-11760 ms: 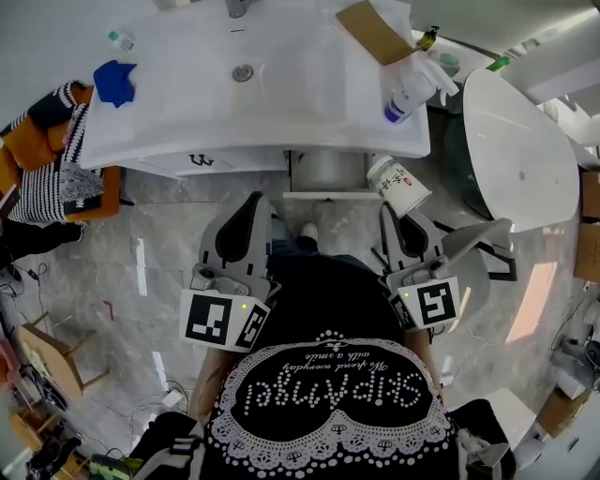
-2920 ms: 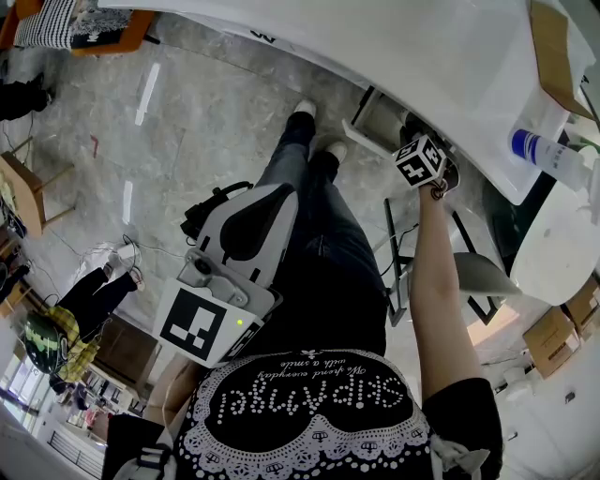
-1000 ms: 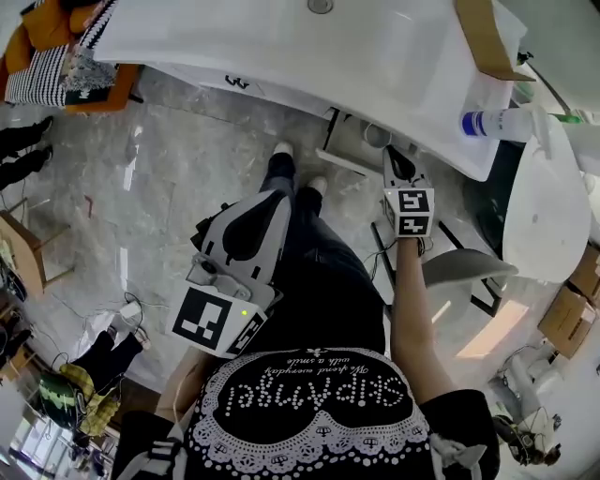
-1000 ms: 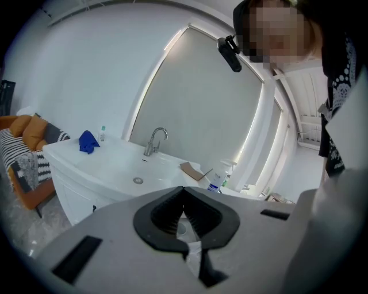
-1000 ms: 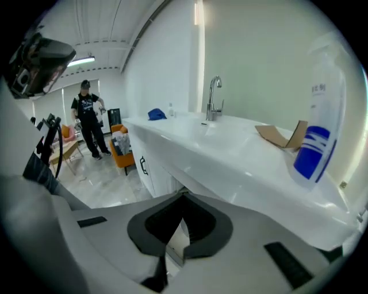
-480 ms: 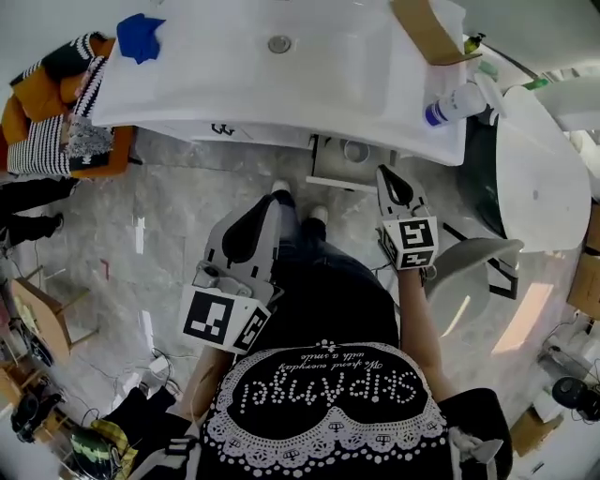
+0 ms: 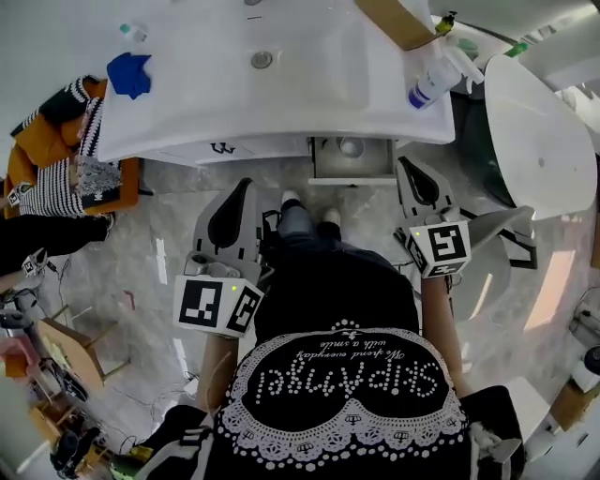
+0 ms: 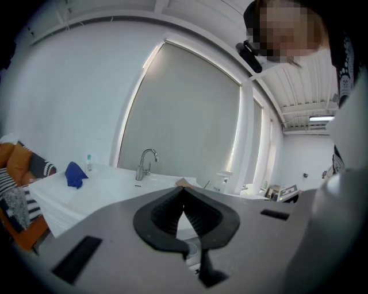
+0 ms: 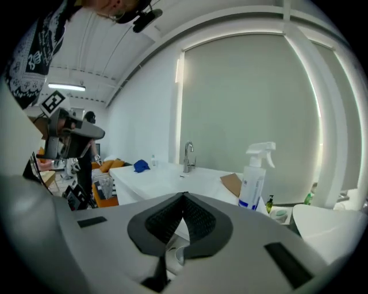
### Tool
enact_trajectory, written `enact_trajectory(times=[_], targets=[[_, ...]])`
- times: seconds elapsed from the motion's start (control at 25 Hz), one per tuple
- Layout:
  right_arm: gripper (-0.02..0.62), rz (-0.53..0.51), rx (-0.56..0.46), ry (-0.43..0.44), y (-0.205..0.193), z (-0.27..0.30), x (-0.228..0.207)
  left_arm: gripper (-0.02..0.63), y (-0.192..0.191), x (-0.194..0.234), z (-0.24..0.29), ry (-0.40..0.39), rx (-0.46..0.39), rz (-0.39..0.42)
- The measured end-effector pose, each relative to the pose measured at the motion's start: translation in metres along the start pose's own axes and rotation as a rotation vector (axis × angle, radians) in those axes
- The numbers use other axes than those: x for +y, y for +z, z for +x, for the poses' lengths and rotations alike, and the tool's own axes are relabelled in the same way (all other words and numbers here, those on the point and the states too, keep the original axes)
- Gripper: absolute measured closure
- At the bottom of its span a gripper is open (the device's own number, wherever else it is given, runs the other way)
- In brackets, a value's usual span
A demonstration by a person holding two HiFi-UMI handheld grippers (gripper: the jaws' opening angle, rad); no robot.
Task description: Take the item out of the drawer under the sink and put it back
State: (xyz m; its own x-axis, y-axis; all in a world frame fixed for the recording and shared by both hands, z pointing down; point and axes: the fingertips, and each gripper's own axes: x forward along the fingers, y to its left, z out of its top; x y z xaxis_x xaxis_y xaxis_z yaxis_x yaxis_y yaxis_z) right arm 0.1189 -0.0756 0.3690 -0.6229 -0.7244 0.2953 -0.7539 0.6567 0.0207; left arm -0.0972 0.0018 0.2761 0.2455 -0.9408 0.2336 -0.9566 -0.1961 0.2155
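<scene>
A cloth [image 7: 128,74] is laid at the left end of the worktop [image 7: 319,103], and a spray bottle [image 7: 429,82] and a cardboard piece [image 7: 392,21] at the right end. An open drawer [image 7: 352,171] is seen under the front edge, with an item [image 7: 351,147] inside.

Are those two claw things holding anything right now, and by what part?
Nothing is held. The left gripper and the right gripper are both shut, with nothing between their jaws.
</scene>
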Motion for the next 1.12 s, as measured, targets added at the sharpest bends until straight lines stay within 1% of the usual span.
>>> enact_trajectory(times=[0.12, 0.2, 0.36, 0.56, 0.72, 0.84, 1.0, 1.12], targets=[[0.578, 0.081, -0.073, -0.011, 0.019, -0.014, -0.004, 0.601, 0.001, 0.004, -0.002, 0.005, -0.009, 0.011], [0.578, 0.107, -0.106, -0.017, 0.031, -0.023, -0.004, 0.601, 0.001, 0.008, -0.004, 0.012, -0.008, 0.016], [0.578, 0.104, -0.135, -0.01, 0.046, -0.032, 0.003, 0.6, 0.003, 0.018, -0.011, 0.038, -0.009, 0.025], [0.578, 0.074, -0.133, 0.02, 0.053, -0.041, 0.015, 0.601, 0.002, 0.019, -0.02, 0.056, -0.018, 0.02], [0.578, 0.046, -0.14, 0.066, 0.057, -0.047, 0.029, 0.6, -0.002, 0.01, -0.024, 0.04, -0.018, 0.017], [0.577, 0.062, -0.139, 0.094, 0.059, -0.053, 0.041, 0.601, -0.004, 0.0, -0.024, 0.02, -0.021, 0.013], [0.577, 0.074, -0.145, 0.103, 0.059, -0.061, 0.048, 0.6, -0.008, -0.018, -0.02, -0.004, -0.029, -0.02], [0.577, 0.076, -0.157, 0.106, 0.06, -0.067, 0.05, 0.601, -0.008, -0.033, -0.014, -0.042, -0.028, -0.015]])
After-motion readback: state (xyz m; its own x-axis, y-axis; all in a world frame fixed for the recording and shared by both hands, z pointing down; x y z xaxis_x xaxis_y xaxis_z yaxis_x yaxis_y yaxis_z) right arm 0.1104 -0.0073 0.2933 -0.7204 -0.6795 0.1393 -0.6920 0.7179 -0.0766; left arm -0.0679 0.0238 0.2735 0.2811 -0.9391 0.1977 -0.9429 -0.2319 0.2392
